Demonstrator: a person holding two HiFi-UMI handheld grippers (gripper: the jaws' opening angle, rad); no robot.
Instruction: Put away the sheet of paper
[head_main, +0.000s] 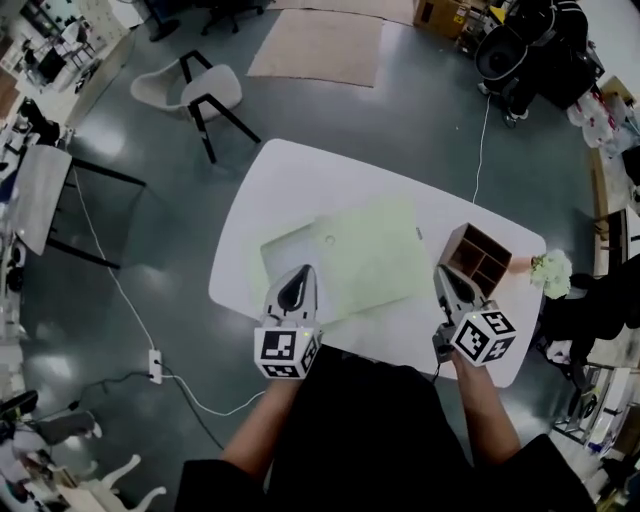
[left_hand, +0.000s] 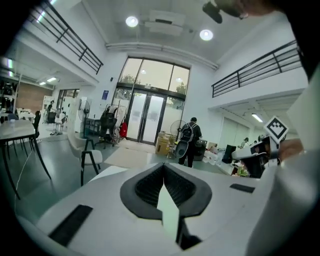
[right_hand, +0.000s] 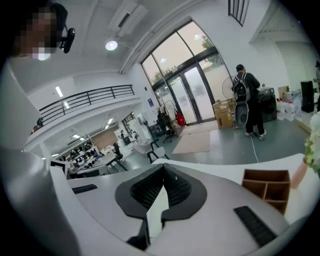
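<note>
A pale green sheet of paper (head_main: 370, 255) lies flat in the middle of the white table (head_main: 290, 170). A white sheet (head_main: 283, 250) shows from under its left side. My left gripper (head_main: 298, 275) hovers over the near left corner of these sheets; in the left gripper view its jaws (left_hand: 164, 167) are shut with nothing visibly between them. My right gripper (head_main: 443, 272) is just right of the green sheet, next to a brown wooden organizer (head_main: 478, 258). Its jaws (right_hand: 163, 170) are shut and hold nothing that I can see.
The organizer (right_hand: 267, 185) has open compartments facing up. A small bunch of white flowers (head_main: 552, 272) stands at the table's right end. A white chair (head_main: 200, 90) is on the floor beyond the table, and a cable with a power strip (head_main: 155, 365) lies to the left.
</note>
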